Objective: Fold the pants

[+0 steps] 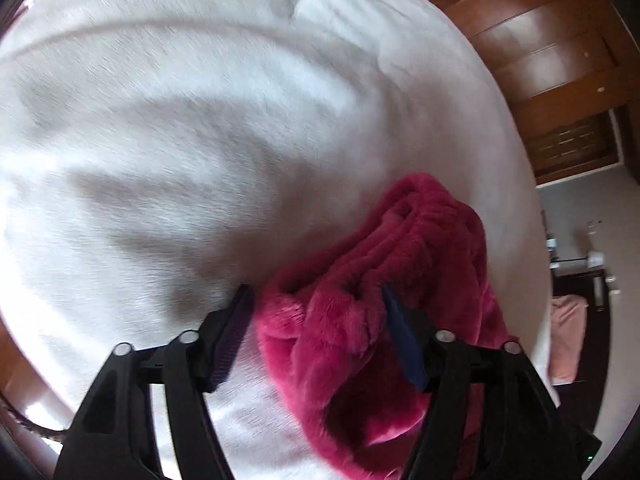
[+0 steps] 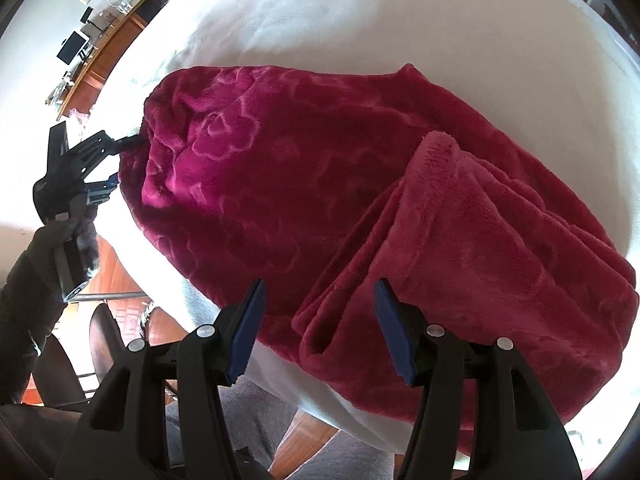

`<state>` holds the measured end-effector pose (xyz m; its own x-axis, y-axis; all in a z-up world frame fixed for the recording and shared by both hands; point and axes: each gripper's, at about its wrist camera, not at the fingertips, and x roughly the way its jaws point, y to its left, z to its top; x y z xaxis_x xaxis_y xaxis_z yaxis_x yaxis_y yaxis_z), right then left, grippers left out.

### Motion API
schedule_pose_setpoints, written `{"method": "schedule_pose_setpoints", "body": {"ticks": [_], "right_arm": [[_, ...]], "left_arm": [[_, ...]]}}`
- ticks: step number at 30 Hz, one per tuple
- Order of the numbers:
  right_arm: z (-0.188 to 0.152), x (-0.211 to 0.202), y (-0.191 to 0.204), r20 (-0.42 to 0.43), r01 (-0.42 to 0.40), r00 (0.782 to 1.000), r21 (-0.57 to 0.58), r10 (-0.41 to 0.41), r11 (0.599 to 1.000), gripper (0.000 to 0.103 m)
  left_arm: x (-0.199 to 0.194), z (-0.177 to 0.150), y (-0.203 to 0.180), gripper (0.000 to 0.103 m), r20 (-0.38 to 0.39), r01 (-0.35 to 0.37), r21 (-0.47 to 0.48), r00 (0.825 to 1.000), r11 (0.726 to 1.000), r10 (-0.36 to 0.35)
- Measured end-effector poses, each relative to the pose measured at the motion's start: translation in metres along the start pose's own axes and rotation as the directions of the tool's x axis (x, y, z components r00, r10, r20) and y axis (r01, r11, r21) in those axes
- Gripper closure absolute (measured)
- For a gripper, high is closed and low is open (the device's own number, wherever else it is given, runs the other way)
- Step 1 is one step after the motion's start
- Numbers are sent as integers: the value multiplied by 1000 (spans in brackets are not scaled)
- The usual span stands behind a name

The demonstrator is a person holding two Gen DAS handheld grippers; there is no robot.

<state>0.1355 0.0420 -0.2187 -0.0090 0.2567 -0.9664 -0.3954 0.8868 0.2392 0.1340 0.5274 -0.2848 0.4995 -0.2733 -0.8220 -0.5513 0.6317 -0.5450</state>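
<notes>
The magenta fleece pants (image 2: 320, 168) lie bunched on a white bed cover (image 2: 360, 20), with one part folded over on the right. In the right wrist view my right gripper (image 2: 320, 292) hovers over the pants' near edge. Its jaws are apart and neither blue pad presses on the cloth. At the pants' left end my left gripper (image 2: 126, 162) is held by a dark-gloved hand (image 2: 40, 256). In the left wrist view, which is blurred, the left gripper (image 1: 316, 298) straddles a bunch of the pants (image 1: 380, 280). The cloth touches the right pad, and a gap shows at the left pad.
The bed's edge runs close along the near side in the right wrist view, with wooden floor and the person's grey-clad legs (image 2: 248, 420) below. A wooden shelf with small items (image 2: 100, 44) stands at the upper left. Wooden cabinets (image 1: 540, 60) and a pink cloth (image 1: 564, 340) lie beyond the bed.
</notes>
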Motion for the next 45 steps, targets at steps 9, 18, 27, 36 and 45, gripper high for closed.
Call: {"method": "schedule_pose_setpoints", "body": {"ticks": [9,18,27,36,45], "right_arm": [[-9,-2,-10,-4,9,1000,33,-9,999,45],[-10,-11,-13,25,-7,1000,19,7,1000,45],[-29,-33,-41,87,-32,996,26,29,999,45],[-71,-68,-95,165,-63,985,87,48,994,45],[-123,-89,-171,216,-122,974,241,69,963,45]], "left_arm": [[20,0,-5,32,-63,52,20,997,998,-50],[3,-12,-20,67,-61,22,33,998,999,-20],[-48,-36,-90,71,13,65,173,998,983,-68],[-85,-91,-192,71,21,168,324,982,931,-185],[-106,-177,-299,71,-57,264,517,960,814,-275]]}}
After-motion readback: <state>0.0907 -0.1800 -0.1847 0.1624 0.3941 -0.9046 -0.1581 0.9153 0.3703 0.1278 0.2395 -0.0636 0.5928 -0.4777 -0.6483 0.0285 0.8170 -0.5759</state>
